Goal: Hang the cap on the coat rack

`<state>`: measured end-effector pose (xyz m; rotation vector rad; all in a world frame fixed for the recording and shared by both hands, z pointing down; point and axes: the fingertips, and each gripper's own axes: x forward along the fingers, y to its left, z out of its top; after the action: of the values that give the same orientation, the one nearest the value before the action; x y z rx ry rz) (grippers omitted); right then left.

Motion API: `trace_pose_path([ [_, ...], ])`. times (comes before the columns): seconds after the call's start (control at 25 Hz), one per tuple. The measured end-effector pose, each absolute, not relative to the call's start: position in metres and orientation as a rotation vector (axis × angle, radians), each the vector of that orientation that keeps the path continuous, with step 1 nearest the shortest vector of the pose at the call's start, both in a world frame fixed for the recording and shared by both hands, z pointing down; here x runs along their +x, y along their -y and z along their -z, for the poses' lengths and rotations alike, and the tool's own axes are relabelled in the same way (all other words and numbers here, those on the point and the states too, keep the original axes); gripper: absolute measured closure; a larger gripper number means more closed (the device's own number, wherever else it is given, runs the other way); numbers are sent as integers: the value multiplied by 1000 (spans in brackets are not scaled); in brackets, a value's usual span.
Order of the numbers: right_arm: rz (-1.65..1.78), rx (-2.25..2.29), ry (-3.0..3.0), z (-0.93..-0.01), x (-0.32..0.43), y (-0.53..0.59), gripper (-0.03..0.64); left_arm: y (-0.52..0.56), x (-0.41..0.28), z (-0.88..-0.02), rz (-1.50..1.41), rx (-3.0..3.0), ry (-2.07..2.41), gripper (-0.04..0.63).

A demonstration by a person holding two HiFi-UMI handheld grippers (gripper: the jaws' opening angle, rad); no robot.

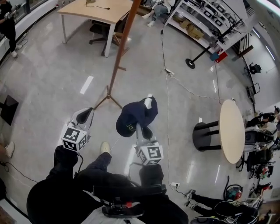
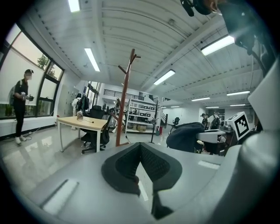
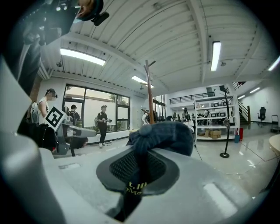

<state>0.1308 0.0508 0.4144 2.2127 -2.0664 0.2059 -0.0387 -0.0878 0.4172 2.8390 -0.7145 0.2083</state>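
Observation:
The dark navy cap (image 1: 132,117) hangs from my right gripper (image 1: 145,124), which is shut on a fold of its fabric. In the right gripper view the cap (image 3: 168,135) bulges over the jaws and yellow lettering shows between the pads; the right gripper (image 3: 140,168) points toward the coat rack (image 3: 150,92). The brown wooden coat rack (image 1: 120,48) stands on the floor ahead, its feet just beyond both grippers. My left gripper (image 1: 85,114) is held to the left of the cap, shut and empty. From the left gripper (image 2: 140,164) I see the rack (image 2: 124,100) ahead and the cap (image 2: 186,135) to the right.
A wooden desk (image 1: 96,11) with an office chair (image 1: 103,30) stands behind the rack. A round table (image 1: 232,131) is at the right, with shelving (image 1: 197,17) and a floor stand (image 1: 190,63) beyond it. A cable (image 1: 168,87) runs across the floor. A person (image 2: 21,105) stands by the windows.

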Motion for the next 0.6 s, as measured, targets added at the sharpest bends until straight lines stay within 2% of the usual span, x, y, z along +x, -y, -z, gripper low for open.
trace_pose_path([
  [0.6,-149,2102,2166,-415,194,21,594,149,34,-431,-193,2813,790,592],
])
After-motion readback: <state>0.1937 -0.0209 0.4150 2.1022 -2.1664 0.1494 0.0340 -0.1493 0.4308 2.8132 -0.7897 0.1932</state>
